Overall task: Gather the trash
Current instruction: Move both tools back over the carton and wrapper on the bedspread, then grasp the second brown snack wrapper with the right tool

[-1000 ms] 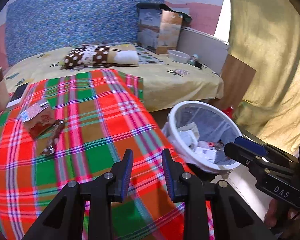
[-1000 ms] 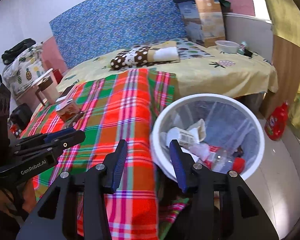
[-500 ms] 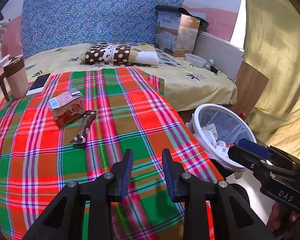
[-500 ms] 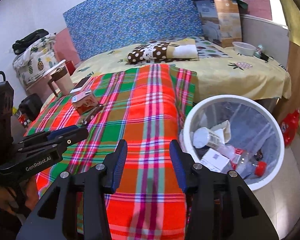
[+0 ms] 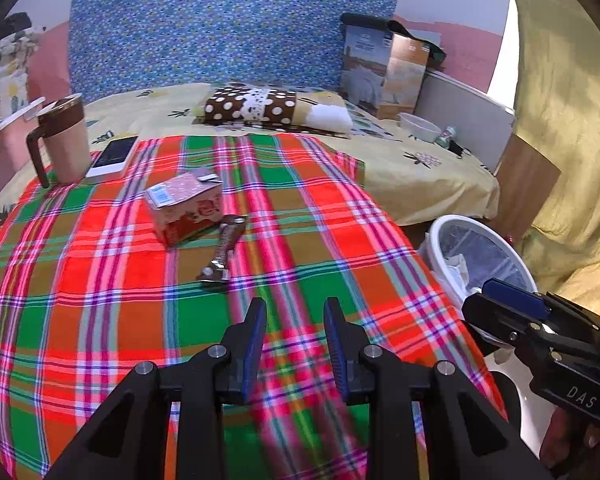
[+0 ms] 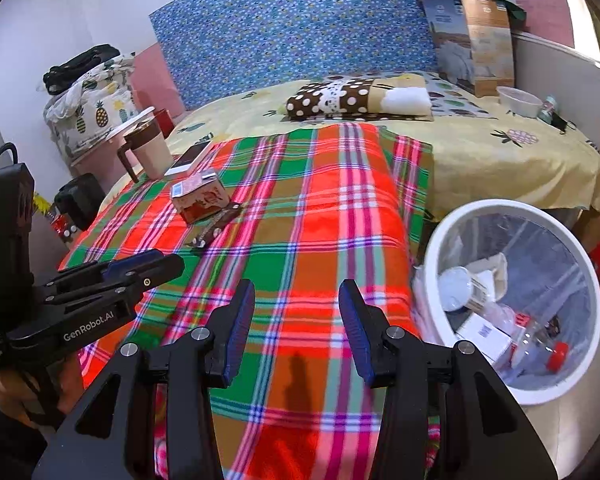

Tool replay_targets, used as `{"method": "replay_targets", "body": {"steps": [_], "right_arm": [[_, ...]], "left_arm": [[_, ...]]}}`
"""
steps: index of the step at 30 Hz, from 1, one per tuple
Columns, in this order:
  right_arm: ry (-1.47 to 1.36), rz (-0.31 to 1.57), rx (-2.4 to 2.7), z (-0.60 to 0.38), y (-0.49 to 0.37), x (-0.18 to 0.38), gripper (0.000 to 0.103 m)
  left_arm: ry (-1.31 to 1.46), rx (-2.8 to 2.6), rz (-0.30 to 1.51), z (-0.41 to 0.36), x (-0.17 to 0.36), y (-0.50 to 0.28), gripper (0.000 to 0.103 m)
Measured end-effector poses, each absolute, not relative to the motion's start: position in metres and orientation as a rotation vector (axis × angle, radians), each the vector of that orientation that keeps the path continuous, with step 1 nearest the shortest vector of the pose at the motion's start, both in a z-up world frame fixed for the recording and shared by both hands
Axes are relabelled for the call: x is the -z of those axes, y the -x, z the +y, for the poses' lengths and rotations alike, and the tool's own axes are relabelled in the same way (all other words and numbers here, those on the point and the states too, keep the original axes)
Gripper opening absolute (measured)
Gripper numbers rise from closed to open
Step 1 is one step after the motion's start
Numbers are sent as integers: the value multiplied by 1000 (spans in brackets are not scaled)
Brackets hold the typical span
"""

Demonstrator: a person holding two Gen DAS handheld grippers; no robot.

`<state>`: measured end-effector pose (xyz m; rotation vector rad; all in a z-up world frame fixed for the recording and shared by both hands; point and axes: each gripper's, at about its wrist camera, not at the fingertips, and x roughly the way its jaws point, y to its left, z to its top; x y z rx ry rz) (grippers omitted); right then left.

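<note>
A pink and red carton (image 5: pixel 186 208) lies on the plaid blanket (image 5: pixel 100 312), with a brown snack wrapper (image 5: pixel 224 254) just right of it. Both also show in the right wrist view: carton (image 6: pixel 199 196), wrapper (image 6: pixel 212 230). My left gripper (image 5: pixel 294 312) is open and empty, hovering over the blanket a little short of the wrapper. My right gripper (image 6: pixel 296 296) is open and empty over the blanket's near right part. A white trash bin (image 6: pixel 440 240) holding several pieces of trash stands at the bed's right side, also in the left wrist view (image 5: pixel 432 236).
A brown-lidded mug (image 5: pixel 64 140) and a phone (image 5: pixel 114 156) sit at the blanket's far left. A dotted pillow (image 5: pixel 252 106), a cardboard box (image 5: pixel 382 68) and a white bowl (image 5: pixel 420 126) lie farther back. A yellow curtain (image 5: pixel 560 120) hangs on the right.
Both grippers have swung left, away from the bin and over the blanket. The carton and wrapper now sit nearer the middle of the left wrist view. Both stayed open.
</note>
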<state>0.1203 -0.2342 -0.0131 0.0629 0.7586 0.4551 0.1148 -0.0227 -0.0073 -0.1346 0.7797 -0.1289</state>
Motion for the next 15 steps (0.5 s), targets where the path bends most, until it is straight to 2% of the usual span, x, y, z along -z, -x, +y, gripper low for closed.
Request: {"method": "replay_targets", "body": {"steps": [15], "right_arm": [[-55,819,-563,-168,-157,24,46]], "left_arm": [[189,2,791,53,20,-130,29]]}}
